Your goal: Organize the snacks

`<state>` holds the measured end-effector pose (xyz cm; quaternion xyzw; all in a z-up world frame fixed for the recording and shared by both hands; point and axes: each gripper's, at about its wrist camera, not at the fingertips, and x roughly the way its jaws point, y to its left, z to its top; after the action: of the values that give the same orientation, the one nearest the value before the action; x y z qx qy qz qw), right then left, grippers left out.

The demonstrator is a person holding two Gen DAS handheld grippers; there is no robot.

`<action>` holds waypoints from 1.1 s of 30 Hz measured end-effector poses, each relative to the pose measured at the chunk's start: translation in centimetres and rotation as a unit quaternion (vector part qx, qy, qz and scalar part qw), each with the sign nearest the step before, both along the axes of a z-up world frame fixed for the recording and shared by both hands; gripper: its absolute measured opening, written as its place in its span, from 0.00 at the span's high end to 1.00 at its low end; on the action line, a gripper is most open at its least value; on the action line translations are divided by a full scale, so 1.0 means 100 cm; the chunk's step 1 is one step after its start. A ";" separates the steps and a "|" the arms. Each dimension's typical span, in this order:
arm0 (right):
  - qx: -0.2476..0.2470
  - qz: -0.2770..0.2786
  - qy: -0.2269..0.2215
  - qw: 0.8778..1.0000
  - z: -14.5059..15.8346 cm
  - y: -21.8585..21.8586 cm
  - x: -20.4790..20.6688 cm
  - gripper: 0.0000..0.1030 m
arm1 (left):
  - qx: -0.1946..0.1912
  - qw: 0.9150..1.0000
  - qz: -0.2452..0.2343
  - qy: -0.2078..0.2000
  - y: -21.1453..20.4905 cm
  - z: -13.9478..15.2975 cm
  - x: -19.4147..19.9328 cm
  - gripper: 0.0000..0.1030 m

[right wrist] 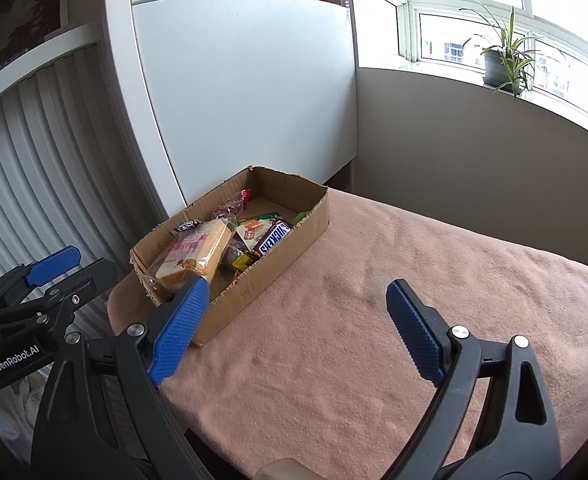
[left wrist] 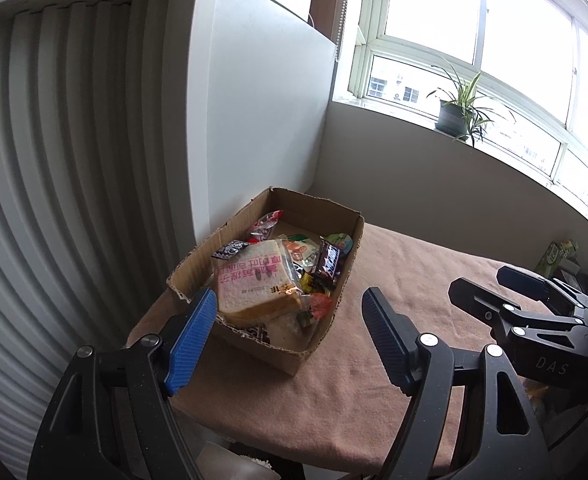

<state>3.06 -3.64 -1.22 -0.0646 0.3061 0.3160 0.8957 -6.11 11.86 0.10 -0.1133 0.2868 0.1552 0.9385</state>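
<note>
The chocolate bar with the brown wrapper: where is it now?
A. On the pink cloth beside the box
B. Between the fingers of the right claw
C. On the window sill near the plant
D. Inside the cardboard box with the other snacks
D: the chocolate bar lies inside the cardboard box, next to the wrapped bread, while both claws are open and hold nothing.
</note>
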 end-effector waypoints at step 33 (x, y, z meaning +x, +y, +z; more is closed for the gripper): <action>-0.011 -0.008 -0.017 1.000 0.001 -0.007 -0.014 0.01 | -0.003 1.000 0.000 -0.001 -0.009 0.005 -0.005 0.26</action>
<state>1.63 -4.37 -1.08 -0.0773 0.2948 0.3048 0.9023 -6.65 10.93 0.64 -0.1158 0.2866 0.1543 0.9384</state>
